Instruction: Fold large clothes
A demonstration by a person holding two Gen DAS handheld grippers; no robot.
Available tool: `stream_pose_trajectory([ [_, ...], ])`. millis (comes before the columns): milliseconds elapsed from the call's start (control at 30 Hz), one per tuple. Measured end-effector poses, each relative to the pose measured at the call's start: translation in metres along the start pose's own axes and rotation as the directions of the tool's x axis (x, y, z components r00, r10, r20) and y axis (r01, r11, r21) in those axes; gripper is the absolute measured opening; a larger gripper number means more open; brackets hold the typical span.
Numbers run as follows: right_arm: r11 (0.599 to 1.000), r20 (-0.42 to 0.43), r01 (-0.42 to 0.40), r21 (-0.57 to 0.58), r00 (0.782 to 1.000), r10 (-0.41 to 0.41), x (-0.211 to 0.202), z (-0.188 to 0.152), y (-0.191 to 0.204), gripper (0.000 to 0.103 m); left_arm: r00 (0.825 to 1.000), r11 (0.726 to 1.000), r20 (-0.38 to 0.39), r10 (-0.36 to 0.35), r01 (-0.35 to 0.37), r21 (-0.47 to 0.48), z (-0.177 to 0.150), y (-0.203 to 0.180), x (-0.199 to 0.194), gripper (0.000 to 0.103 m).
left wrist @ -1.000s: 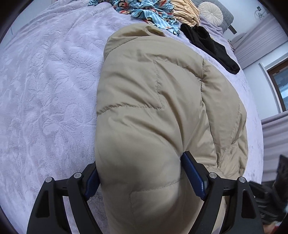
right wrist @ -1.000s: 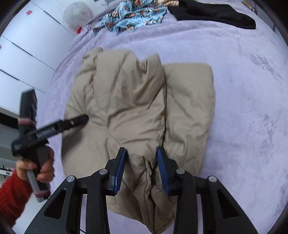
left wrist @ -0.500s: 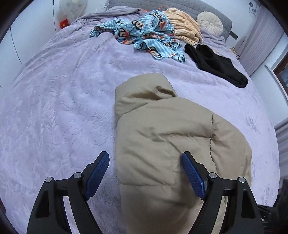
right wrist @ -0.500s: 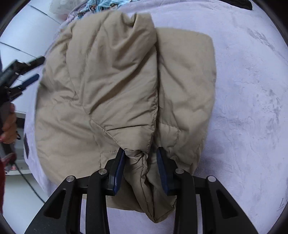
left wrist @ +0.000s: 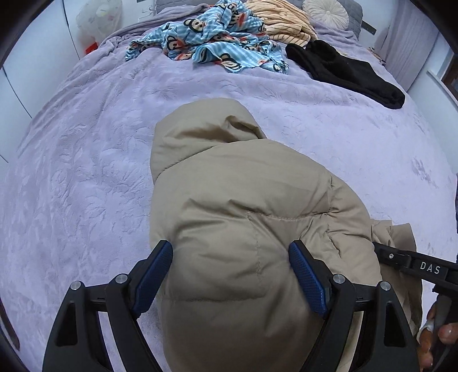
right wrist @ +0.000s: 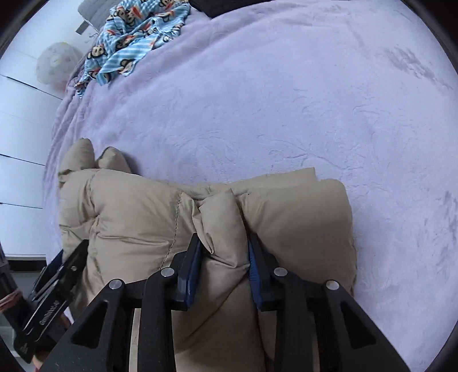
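Note:
A puffy beige jacket [left wrist: 243, 206] lies bunched and folded on the lilac bedspread [left wrist: 86, 171]. My left gripper [left wrist: 230, 274] is wide open, its blue pads on either side of the jacket's near bulge. My right gripper [right wrist: 224, 266] is shut on a pinched fold of the jacket [right wrist: 223, 217] at its near edge. The right gripper also shows at the right edge of the left wrist view [left wrist: 412, 266], against the jacket's side. The left gripper appears at the lower left of the right wrist view [right wrist: 57, 286].
At the far end of the bed lie a blue monkey-print garment [left wrist: 211, 37], a striped cream garment [left wrist: 280, 20], a black garment [left wrist: 349, 71] and a round cushion [left wrist: 326, 8]. White cupboard doors [right wrist: 20, 143] stand beside the bed.
The right gripper, still shut on the fold, has carried it over and down towards the bed. The left gripper stays open and has drawn back and lower along the jacket.

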State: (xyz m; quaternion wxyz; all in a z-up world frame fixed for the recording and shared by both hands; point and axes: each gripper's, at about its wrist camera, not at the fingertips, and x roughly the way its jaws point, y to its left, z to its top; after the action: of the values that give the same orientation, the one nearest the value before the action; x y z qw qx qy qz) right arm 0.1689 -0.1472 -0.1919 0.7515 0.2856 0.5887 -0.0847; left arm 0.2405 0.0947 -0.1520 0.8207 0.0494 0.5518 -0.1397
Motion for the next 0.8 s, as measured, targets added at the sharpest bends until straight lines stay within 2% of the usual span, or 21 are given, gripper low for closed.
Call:
stream_pose_trajectory([
  [167,0.999,-0.010,0.024,-0.028,1.000,-0.024,0.014,0.012,-0.001,0.032,1.000,1.000,-0.010,0.006,-0.006,-0.003,0.001,-0.001,0.003,0.086],
  [367,1.000,-0.017,0.015,-0.022,1.000,-0.016,0.015,0.012,0.003,0.032,1.000,1.000,-0.023,0.005,-0.005,-0.010,0.001,0.000,-0.003,0.086],
  [467,1.000,-0.019,-0.001,-0.021,1.000,0.000,-0.002,0.006,-0.004,0.035,1.000,1.000,-0.026,0.004,-0.004,-0.008,0.001,0.004,-0.016,0.086],
  [567,0.999,-0.014,-0.011,-0.045,1.000,0.010,-0.022,-0.001,-0.003,0.035,1.000,1.000,0.004,0.020,-0.021,0.012,-0.007,0.008,-0.038,0.086],
  [667,0.997,-0.001,-0.038,-0.070,0.999,0.038,-0.043,-0.012,-0.001,0.035,1.000,1.000,0.018,0.018,-0.018,0.017,-0.023,0.016,-0.060,0.086],
  [800,0.993,0.008,-0.054,-0.104,0.998,0.055,-0.070,-0.040,-0.002,0.036,1.000,1.000,-0.008,0.014,-0.014,0.018,-0.054,0.024,-0.078,0.086],
])
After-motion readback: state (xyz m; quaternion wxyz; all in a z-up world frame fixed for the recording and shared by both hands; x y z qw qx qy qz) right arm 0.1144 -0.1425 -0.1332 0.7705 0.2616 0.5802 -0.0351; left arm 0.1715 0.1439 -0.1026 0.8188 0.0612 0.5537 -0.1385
